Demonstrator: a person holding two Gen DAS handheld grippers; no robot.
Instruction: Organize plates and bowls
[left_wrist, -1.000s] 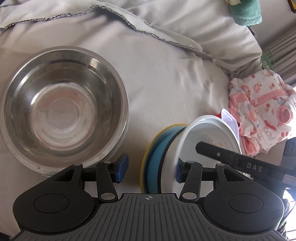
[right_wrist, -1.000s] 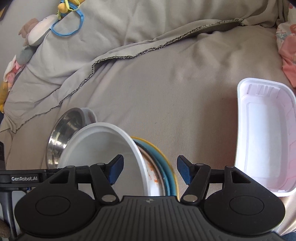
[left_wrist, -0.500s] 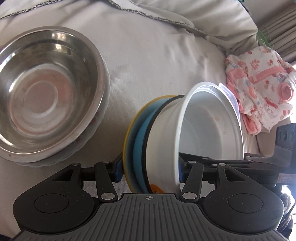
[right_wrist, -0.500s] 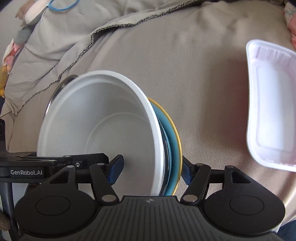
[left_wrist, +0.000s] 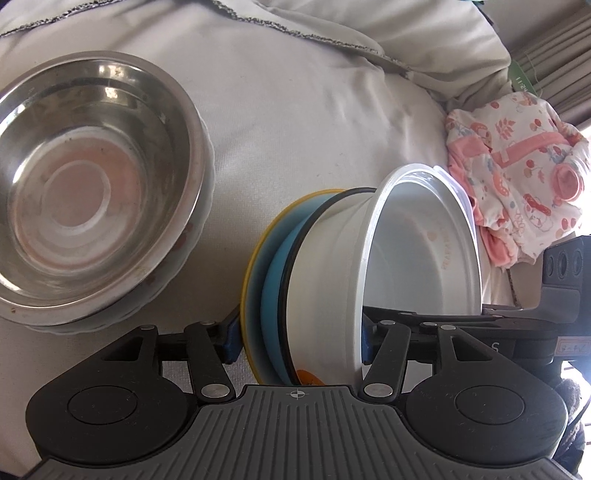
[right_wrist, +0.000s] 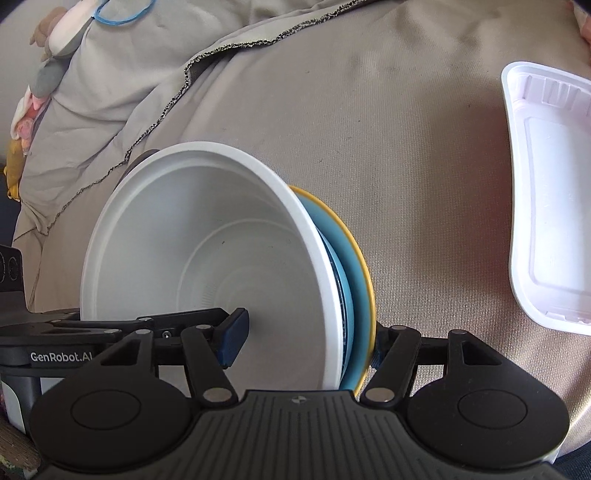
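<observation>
Both tools clenched on tilted stack: left tool (left_wrist: 297, 341) & right tool (right_wrist: 308, 341) pinch white bowl (left_wrist: 421, 251) w/ blue plate (left_wrist: 273, 291). Steel bowl (left_wrist: 85, 192) far left on bed (left_wrist: 314, 122).

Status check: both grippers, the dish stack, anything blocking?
Left gripper and right gripper both clamped on the dish stack, tipped on edge, white bowl facing right. Steel bowl sits left, white tray right. Nothing blocking.

A grey-sheeted bed (left_wrist: 314, 122) carries a steel bowl (left_wrist: 92, 192), white tray (right_wrist: 550, 192) and floral garment (left_wrist: 517, 173).
</observation>
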